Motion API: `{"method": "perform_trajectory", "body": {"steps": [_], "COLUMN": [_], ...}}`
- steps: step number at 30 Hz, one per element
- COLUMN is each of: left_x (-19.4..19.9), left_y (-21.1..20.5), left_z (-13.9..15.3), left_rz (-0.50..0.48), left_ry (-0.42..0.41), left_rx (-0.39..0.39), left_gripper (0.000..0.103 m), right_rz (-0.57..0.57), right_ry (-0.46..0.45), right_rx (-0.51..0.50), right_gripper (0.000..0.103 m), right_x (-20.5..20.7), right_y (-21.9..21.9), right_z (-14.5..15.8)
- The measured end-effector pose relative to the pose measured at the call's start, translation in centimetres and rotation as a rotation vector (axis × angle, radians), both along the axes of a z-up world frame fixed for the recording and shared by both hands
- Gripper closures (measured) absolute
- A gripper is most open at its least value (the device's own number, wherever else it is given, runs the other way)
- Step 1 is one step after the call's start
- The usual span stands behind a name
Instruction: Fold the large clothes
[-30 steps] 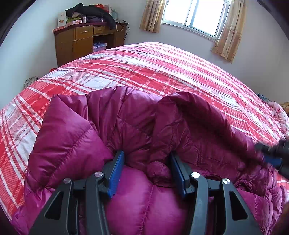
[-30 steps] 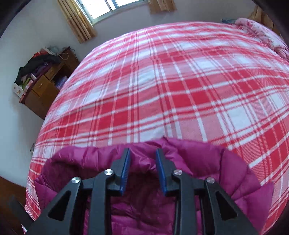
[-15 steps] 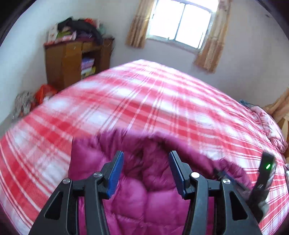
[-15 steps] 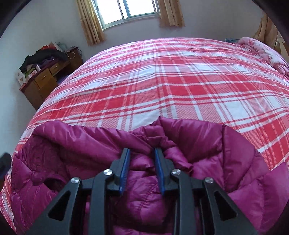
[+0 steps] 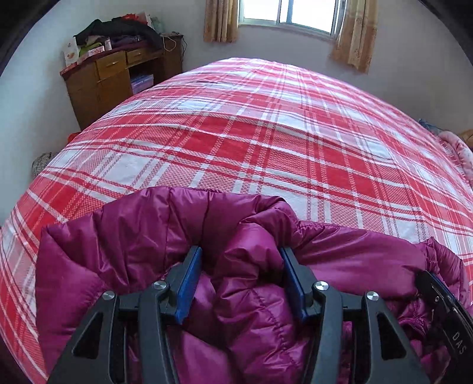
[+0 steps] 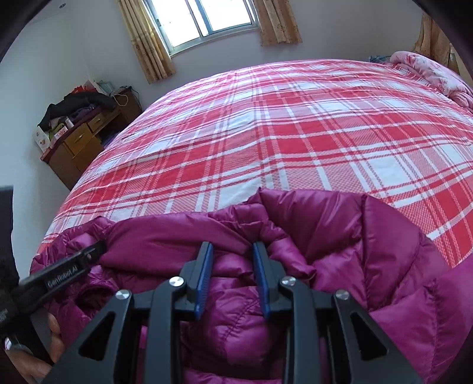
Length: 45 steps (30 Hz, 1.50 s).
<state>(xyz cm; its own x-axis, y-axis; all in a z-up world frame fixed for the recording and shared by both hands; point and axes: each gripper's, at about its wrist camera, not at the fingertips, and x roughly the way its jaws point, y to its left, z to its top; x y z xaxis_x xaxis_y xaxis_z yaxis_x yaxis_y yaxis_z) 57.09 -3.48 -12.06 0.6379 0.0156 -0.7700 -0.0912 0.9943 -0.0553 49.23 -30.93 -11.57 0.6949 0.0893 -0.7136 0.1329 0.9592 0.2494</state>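
The jacket [image 5: 254, 310] is a puffy magenta quilted one, bunched at the near edge of the bed [image 5: 266, 141], filling the 6 o'clock part of both my views. Its far edge is rolled over toward me in a thick fold, and the plaid cover lies bare beyond it toward 12 o'clock.

My left gripper [image 5: 241, 265] is clamped on a fat wad of that fold. The 2 blue pads stand fairly wide apart, yet the padding fills the whole gap and bulges out past the tips, with both pads pressed into it. In the right view, the same tool [image 6: 74, 265] comes in at 9 o'clock with its tip against the jacket's rolled edge, and my left hand [image 6: 32, 351] shows under it at 8 o'clock.

My right gripper [image 6: 232, 257] pinches a narrower pleat of the fold, pads much closer together, the fabric puckering up just ahead of the tips at 12 o'clock. Its black tip [image 5: 434, 283] shows at 4 o'clock in the left view, resting on the jacket.

Beyond the bed, a wooden cabinet [image 5: 118, 79] stands at 10 o'clock against the wall, piled with dark clothes [image 5: 118, 29] and boxes. A window [image 5: 289, 13] with tan curtains [image 5: 353, 38] sits at 12 o'clock. A pink quilt [image 6: 434, 73] is heaped at 2 o'clock on the bed's far corner.
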Motion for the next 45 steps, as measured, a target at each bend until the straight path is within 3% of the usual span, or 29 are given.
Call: {"method": "perform_trajectory", "body": {"steps": [8,12,14,24,28,30,31,32,34,39,45], "left_x": [0.5,0.6,0.7,0.6,0.0,-1.8,-3.4,-5.3,-8.8,-20.6,-33.2], "left_y": [-0.9,-0.8,-0.7,-1.2,-0.3,0.9,1.8,2.9,4.8,10.5,17.3], "left_z": [-0.3,-0.3,-0.3,-0.2,1.2,3.1,4.5,6.0,8.2,12.0,12.5], "left_rz": [0.003,0.002,0.001,-0.002,-0.057,-0.1,-0.124,-0.144,-0.174,-0.285,-0.293], "left_ry": [-0.01,-0.013,-0.015,-0.013,0.041,0.02,-0.021,-0.064,-0.117,-0.192,-0.216], "left_rx": [0.059,0.055,0.047,0.066,0.013,-0.056,-0.09,-0.107,-0.115,-0.107,-0.121], "left_gripper": [0.043,0.043,0.043,0.043,0.043,0.043,0.043,0.043,0.043,0.043,0.041], "right_rz": [0.013,0.013,0.034,0.021,0.063,0.064,0.063,0.062,0.054,0.093,0.108], "right_ry": [0.045,0.093,0.07,0.038,0.067,-0.008,-0.063,-0.104,-0.172,-0.232,-0.215], "right_rx": [-0.007,-0.165,-0.22,-0.296,-0.254,-0.187,-0.161,-0.152,-0.153,-0.188,-0.215], "right_gripper": [0.072,0.072,0.072,0.072,0.066,0.065,0.059,0.041,0.026,0.025,0.025], "right_x": [0.6,-0.2,-0.9,-1.0,-1.3,-3.8,-5.7,-7.3,-11.6,-22.7,-34.4], "right_y": [-0.1,0.6,1.1,2.1,1.6,0.9,0.5,0.2,-0.4,-1.8,-4.2], "right_z": [0.3,1.1,0.5,0.2,1.1,3.6,5.1,6.5,9.1,12.5,12.2]}}
